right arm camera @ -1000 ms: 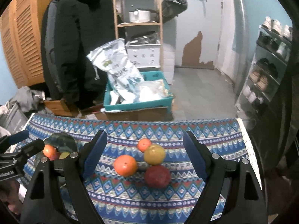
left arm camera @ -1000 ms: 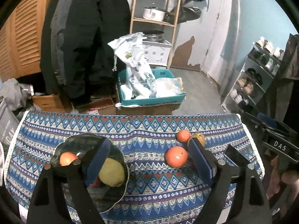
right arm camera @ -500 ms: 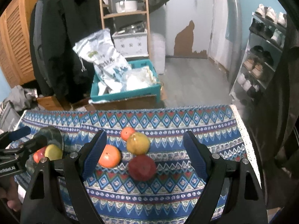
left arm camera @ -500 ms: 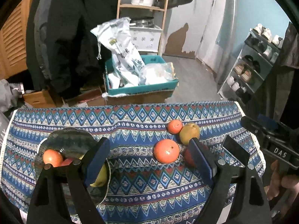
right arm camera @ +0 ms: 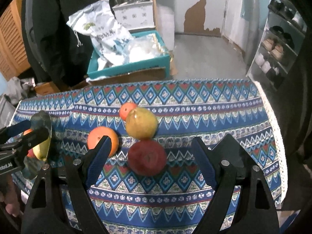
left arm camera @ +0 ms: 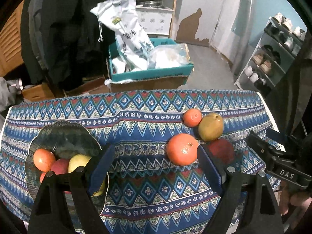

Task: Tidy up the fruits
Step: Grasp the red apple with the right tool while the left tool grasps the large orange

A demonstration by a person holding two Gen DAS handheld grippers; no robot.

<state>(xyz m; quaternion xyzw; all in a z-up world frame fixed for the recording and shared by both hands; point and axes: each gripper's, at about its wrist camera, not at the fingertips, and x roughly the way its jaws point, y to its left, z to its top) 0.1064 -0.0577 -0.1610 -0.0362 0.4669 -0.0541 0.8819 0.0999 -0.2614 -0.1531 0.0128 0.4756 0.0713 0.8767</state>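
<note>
Your landmark: big orange (left arm camera: 182, 149) on tablecloth (left arm camera: 148, 128). Plate (left arm camera: 64, 138) with fruit far left of it. Mango (left arm camera: 211, 126) right-behind, small orange (left arm camera: 192, 117) behind, apple (right arm camera: 147, 157) right-front. Box (left arm camera: 150, 72) beyond the table.

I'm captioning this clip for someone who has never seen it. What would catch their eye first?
Four loose fruits cluster on the patterned blue tablecloth: a large orange, a small orange, a yellow-green mango and a red apple. At the cloth's left end, a dark plate already holds several fruits. The open right gripper frames the apple.
</note>
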